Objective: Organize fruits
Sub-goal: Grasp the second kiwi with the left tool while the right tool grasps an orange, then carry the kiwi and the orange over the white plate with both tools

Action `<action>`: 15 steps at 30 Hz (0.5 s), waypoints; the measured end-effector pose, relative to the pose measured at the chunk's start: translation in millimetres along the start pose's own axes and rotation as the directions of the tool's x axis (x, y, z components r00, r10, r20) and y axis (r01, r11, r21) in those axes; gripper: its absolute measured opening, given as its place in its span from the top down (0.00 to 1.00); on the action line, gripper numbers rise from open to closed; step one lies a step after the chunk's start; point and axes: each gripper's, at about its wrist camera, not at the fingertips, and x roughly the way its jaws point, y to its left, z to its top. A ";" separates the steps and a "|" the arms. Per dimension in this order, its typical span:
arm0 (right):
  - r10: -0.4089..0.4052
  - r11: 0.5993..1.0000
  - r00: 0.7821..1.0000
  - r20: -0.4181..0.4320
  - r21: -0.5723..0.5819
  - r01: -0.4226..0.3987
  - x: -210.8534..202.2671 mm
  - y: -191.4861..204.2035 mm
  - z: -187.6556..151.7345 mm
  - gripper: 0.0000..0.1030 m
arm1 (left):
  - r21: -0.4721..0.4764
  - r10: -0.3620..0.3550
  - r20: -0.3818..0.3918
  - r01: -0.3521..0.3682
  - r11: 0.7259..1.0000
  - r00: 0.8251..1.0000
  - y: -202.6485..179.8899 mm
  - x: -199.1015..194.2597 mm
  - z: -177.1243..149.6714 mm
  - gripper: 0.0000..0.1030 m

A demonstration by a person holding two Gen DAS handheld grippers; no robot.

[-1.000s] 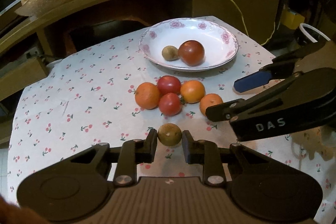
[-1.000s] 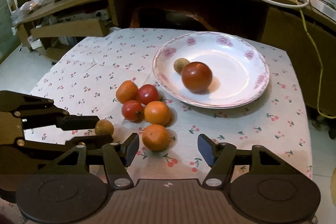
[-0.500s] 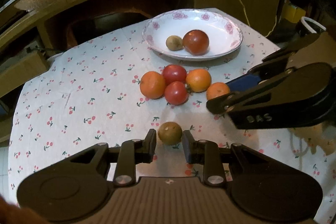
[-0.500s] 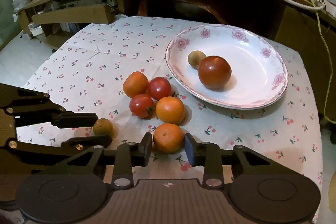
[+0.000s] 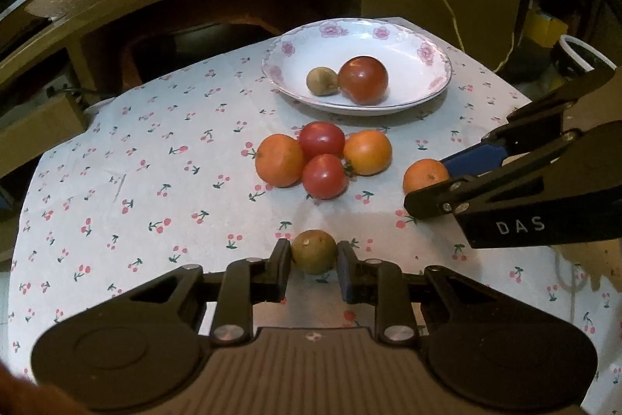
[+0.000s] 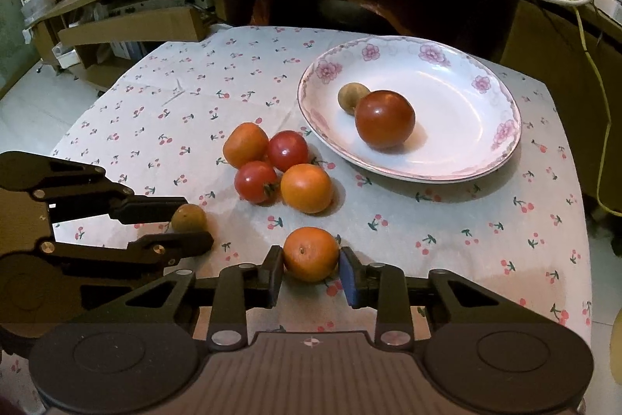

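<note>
The left claw [image 5: 314,255] is shut on a brown fruit [image 5: 314,251], the right claw [image 6: 311,259] on an orange [image 6: 310,252]; two fruits are laid in the plate [image 6: 501,142], four left on the desk [image 5: 116,162].

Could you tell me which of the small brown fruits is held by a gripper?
The brown fruit clamped in the left gripper; its twin lies in the plate.

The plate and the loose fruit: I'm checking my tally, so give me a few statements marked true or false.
1. The plate holds two fruits. True.
2. The left hand-held gripper is shut on a red tomato. False: it is shut on a small brown fruit.
3. The right hand-held gripper is shut on an orange. True.
4. Six fruits sit clustered on the tablecloth. False: four.
</note>
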 end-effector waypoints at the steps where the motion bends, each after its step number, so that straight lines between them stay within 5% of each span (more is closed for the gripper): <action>1: -0.001 1.000 1.000 -0.001 0.000 0.001 -0.5 -0.3 -0.4 0.69 | 0.001 -0.002 0.002 0.002 1.000 1.000 -0.8 -0.7 0.1 0.70; 15: 0.010 0.999 0.999 -0.032 -0.049 -0.012 -16.1 4.7 -19.5 0.69 | 0.049 -0.030 -0.012 0.031 0.998 0.999 -7.7 -10.8 -9.5 0.70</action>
